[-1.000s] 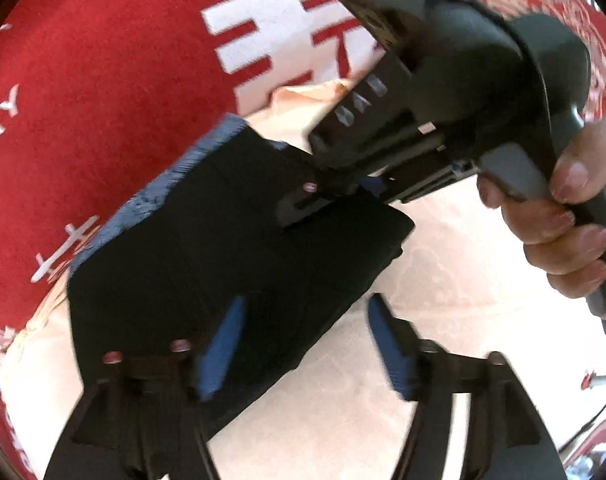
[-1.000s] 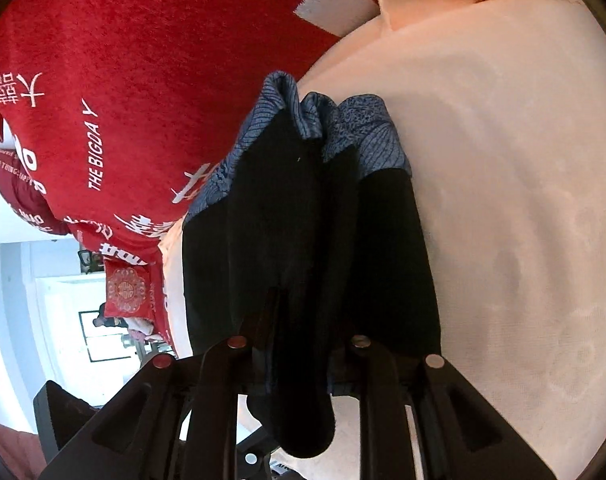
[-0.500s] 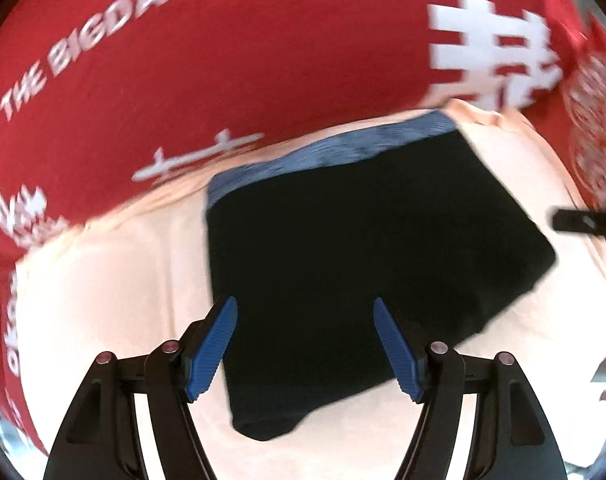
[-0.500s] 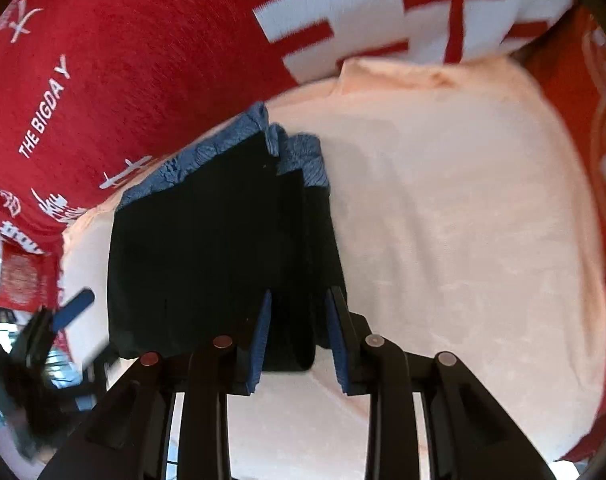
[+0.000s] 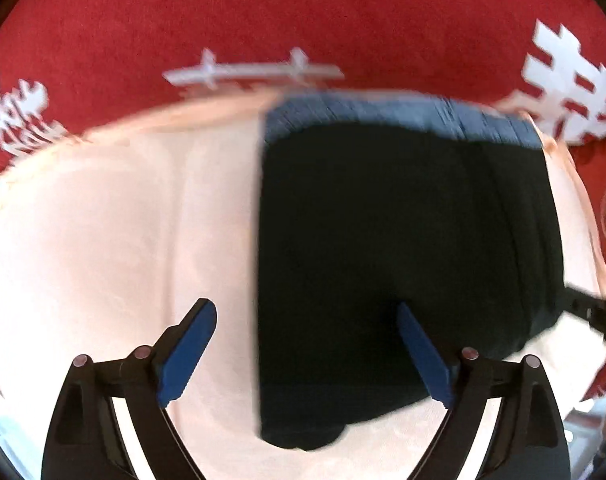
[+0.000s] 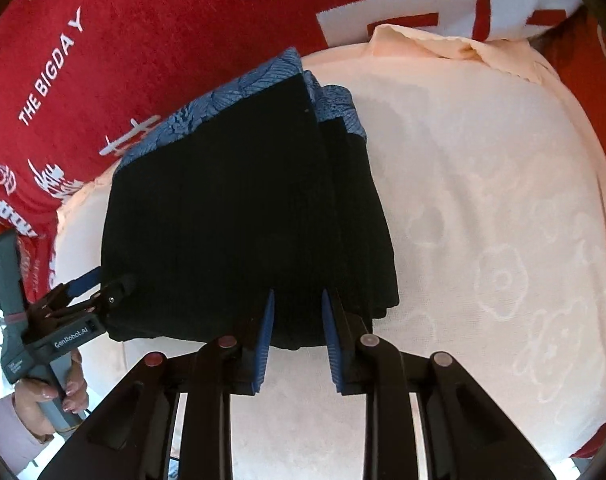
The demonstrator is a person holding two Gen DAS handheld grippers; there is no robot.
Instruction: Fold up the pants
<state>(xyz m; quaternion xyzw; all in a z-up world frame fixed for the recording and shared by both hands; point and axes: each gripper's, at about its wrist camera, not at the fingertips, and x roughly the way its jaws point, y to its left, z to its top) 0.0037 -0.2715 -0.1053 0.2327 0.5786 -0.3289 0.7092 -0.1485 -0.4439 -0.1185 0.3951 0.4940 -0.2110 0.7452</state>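
The folded black pants (image 5: 403, 248) with a blue patterned waistband (image 5: 399, 114) lie flat on a peach towel (image 5: 103, 240). My left gripper (image 5: 305, 320) is open, its jaws straddling the pants' left near edge without gripping. In the right wrist view the pants (image 6: 239, 208) lie as a folded stack. My right gripper (image 6: 297, 304) is open, jaws a small gap apart at the pants' near edge, holding nothing. The left gripper (image 6: 83, 292) shows there at the pants' left corner.
A red blanket (image 6: 143, 40) with white lettering lies behind and around the peach towel (image 6: 483, 220). The towel has a rumpled far corner (image 6: 431, 44). A hand (image 6: 59, 392) holds the left gripper's handle.
My right gripper has let go of the pants and drawn back a little. My left gripper has swung to the left, so the pants sit further right in its view.
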